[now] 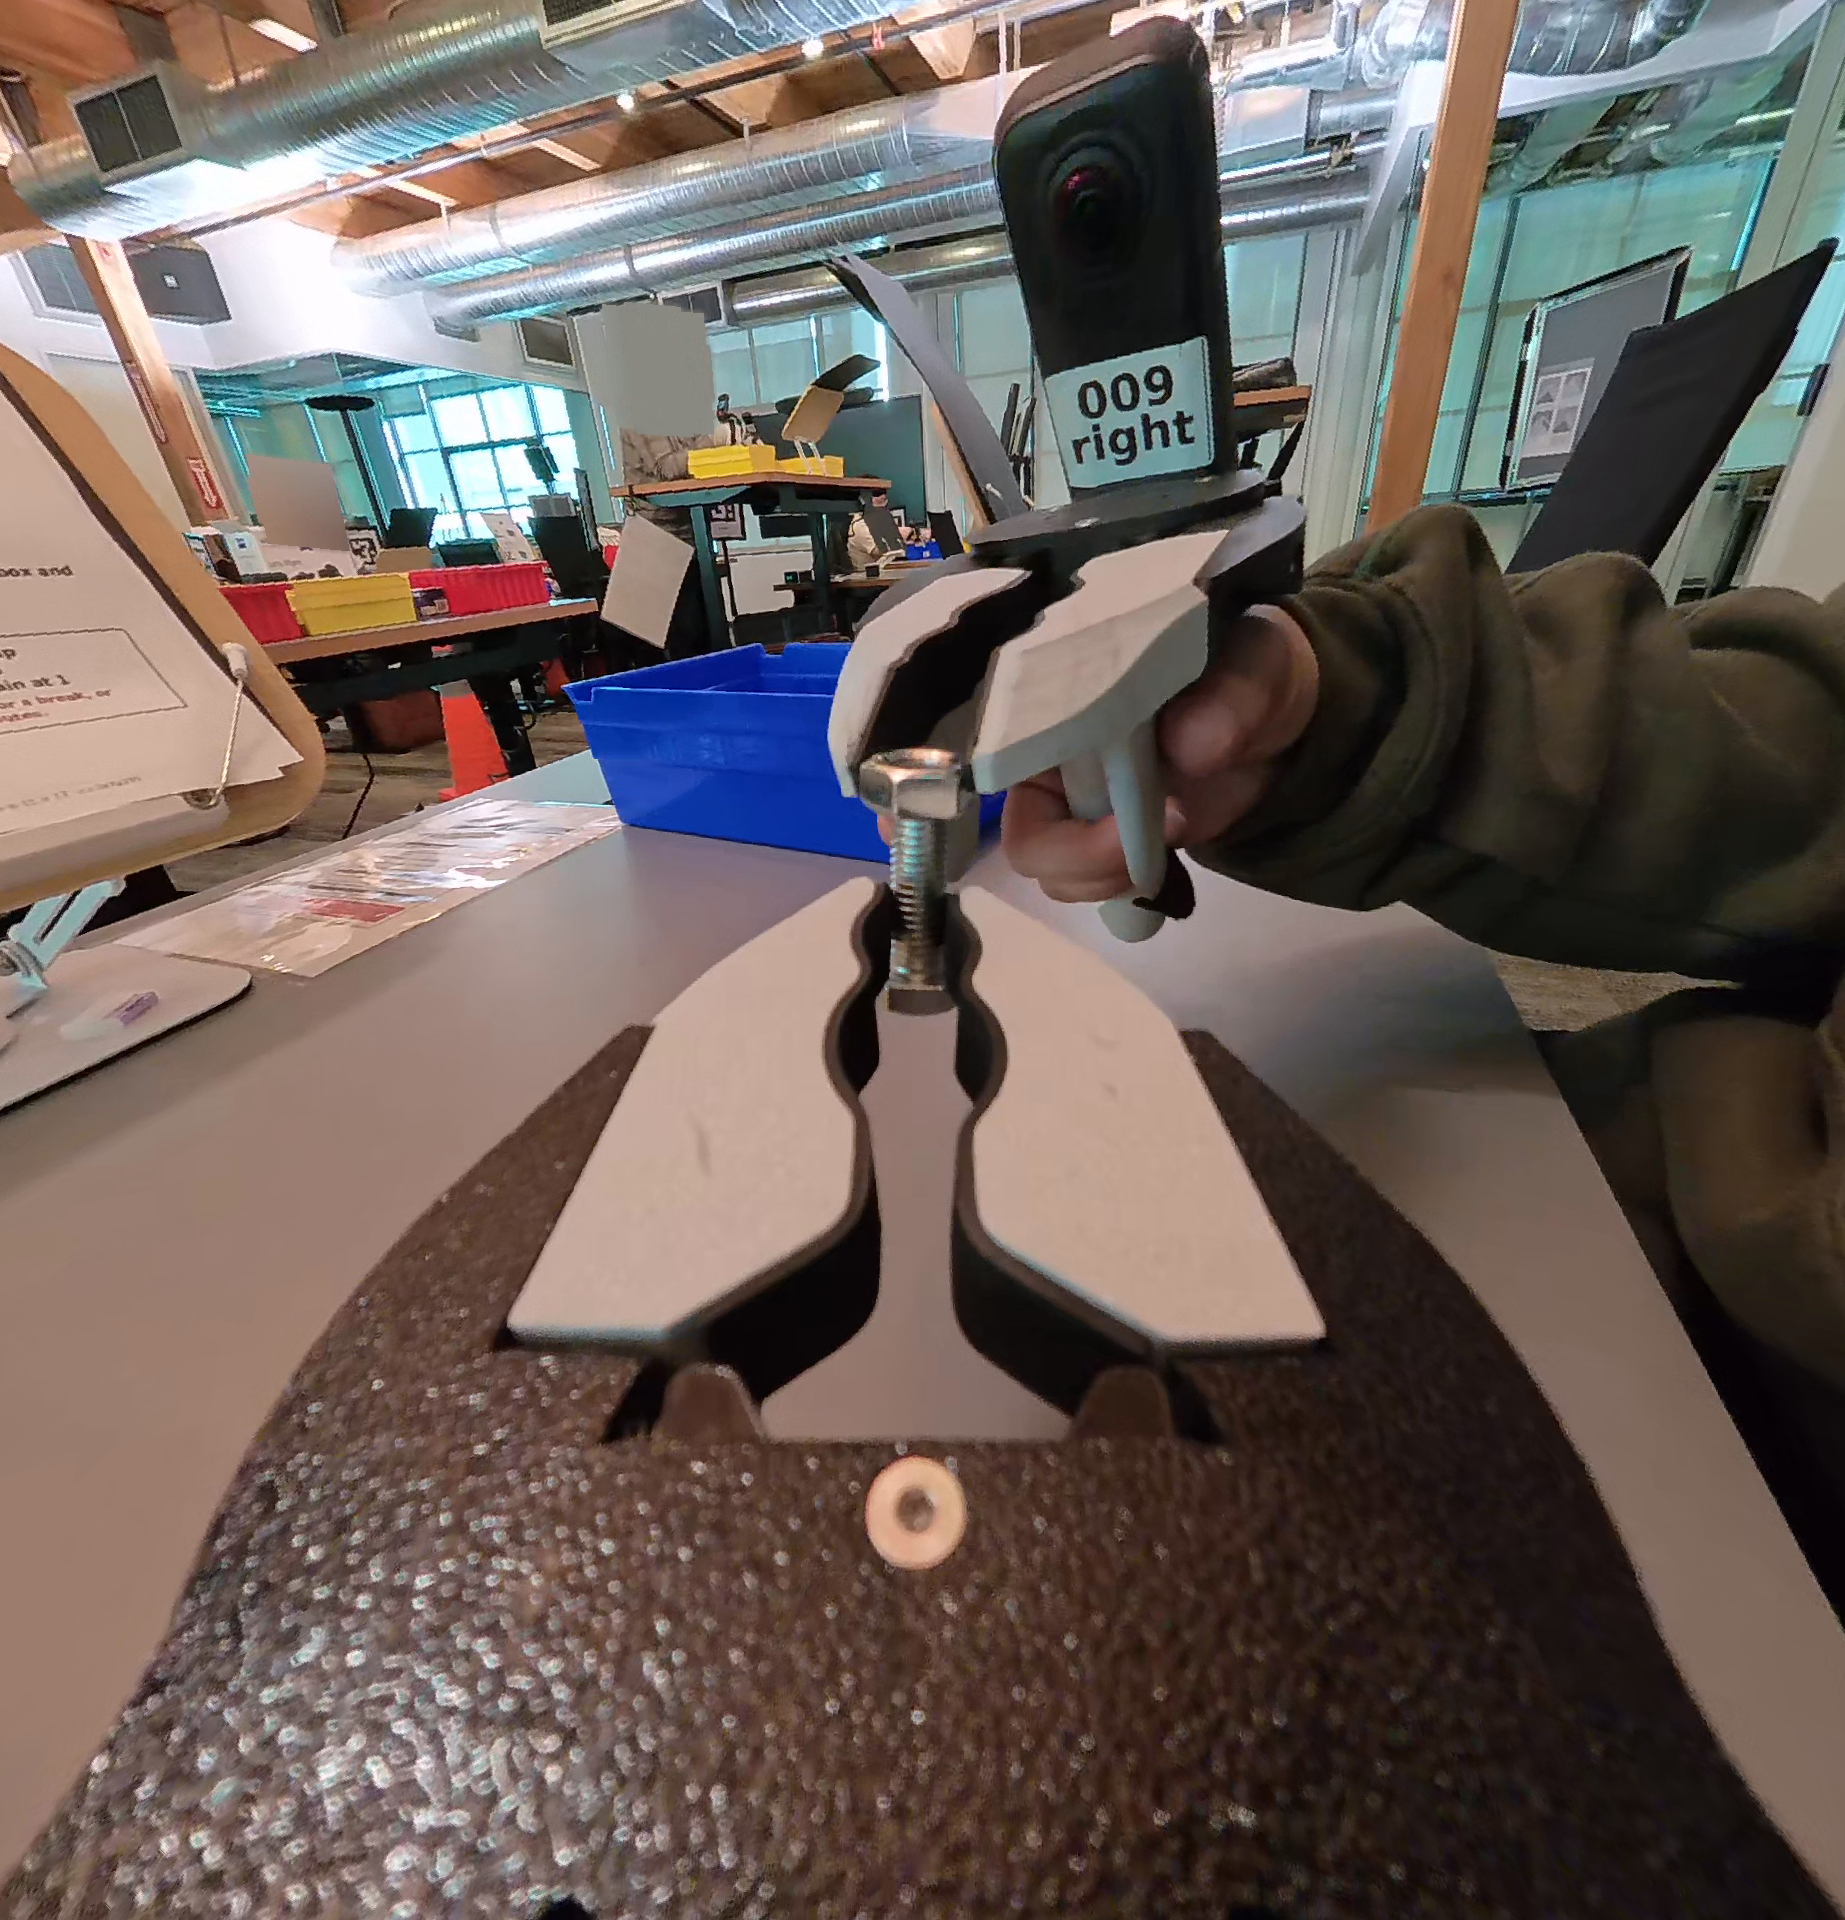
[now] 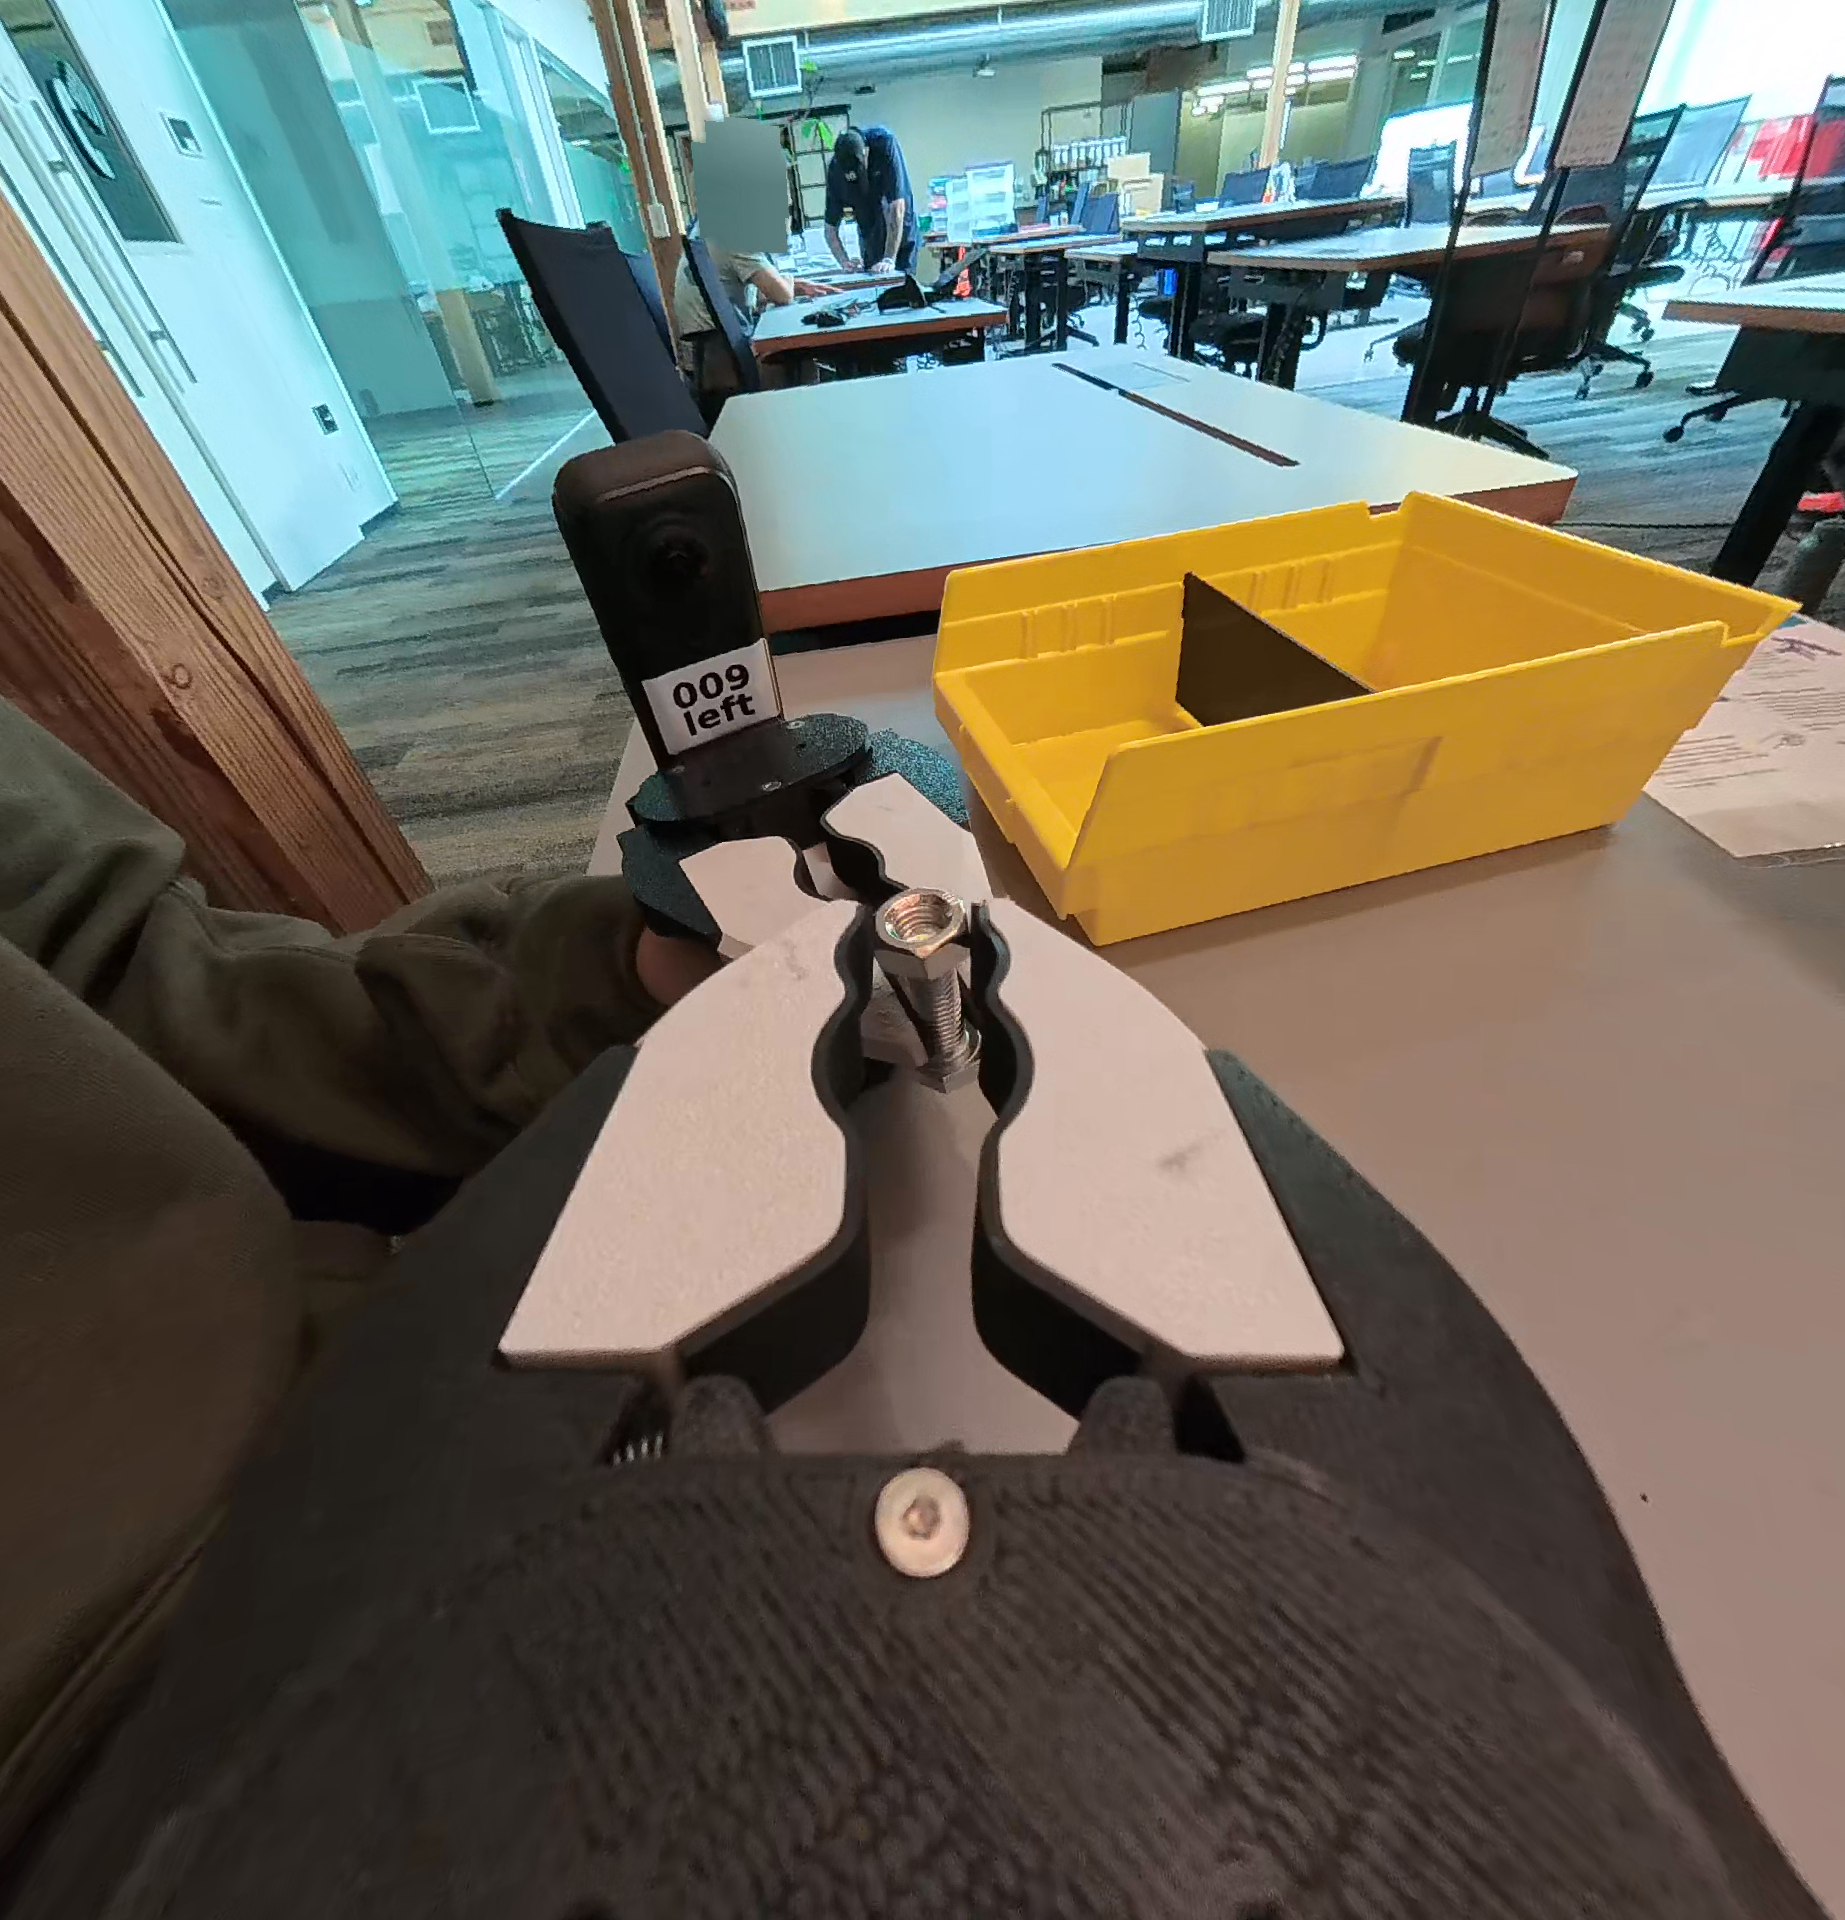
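A silver bolt [image 1: 916,894] stands upright above the grey table [image 1: 378,1122]. My left gripper [image 1: 918,935] is shut on the bolt's lower end, near its hex head [image 1: 918,1000]. My right gripper [image 1: 913,805], held by a hand in an olive sleeve [image 1: 1520,748], reaches in from above and is shut on the hex nut [image 1: 913,781] at the bolt's top. In the right wrist view my right gripper [image 2: 920,935] grips the nut [image 2: 918,920], whose threaded hole faces up, with the bolt [image 2: 939,1013] running down below it. The left gripper's camera [image 2: 669,603] stands just behind.
A blue bin [image 1: 720,748] sits on the table behind the bolt. A yellow bin [image 2: 1313,769] with a black divider [image 2: 1261,665] stands to the right, with paper sheets [image 2: 1791,748] beside it. A paper on a stand [image 1: 87,644] is at the left. Desks, chairs and people lie farther off. Left and right tips are no more than a few centimetres apart.
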A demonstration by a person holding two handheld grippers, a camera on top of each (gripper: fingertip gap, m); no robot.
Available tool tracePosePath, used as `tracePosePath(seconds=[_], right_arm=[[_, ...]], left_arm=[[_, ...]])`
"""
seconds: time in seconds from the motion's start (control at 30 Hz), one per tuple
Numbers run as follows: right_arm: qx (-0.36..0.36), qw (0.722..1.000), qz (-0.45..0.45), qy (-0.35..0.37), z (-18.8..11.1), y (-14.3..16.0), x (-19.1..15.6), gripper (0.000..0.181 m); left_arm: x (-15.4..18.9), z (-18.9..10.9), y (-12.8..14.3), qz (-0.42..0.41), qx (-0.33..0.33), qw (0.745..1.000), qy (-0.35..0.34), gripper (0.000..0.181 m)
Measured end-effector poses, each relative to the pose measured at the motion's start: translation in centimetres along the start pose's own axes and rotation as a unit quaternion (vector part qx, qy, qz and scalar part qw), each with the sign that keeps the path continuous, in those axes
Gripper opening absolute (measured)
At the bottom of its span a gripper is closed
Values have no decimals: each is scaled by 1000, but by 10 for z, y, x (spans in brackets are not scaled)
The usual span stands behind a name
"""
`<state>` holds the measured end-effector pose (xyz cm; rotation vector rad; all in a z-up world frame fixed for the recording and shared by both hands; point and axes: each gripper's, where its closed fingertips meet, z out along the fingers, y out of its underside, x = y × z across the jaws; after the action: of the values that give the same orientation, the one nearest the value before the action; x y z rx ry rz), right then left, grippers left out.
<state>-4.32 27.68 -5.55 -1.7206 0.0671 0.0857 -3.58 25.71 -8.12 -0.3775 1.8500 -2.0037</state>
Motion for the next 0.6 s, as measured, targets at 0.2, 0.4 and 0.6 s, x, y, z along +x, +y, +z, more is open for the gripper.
tracePosePath(seconds=[0.2,0.4,0.6], right_arm=[[4,1000,-4,6,0,1,2,19],[6,1000,-2,14,0,1,5,25],[7,1000,-6,14,1,2,3,36]], left_arm=[[0,0,1,-5,0,1000,2,9],[0,0,1,-7,2,1000,4,9],[-1,0,0,-13,6,1000,4,9]])
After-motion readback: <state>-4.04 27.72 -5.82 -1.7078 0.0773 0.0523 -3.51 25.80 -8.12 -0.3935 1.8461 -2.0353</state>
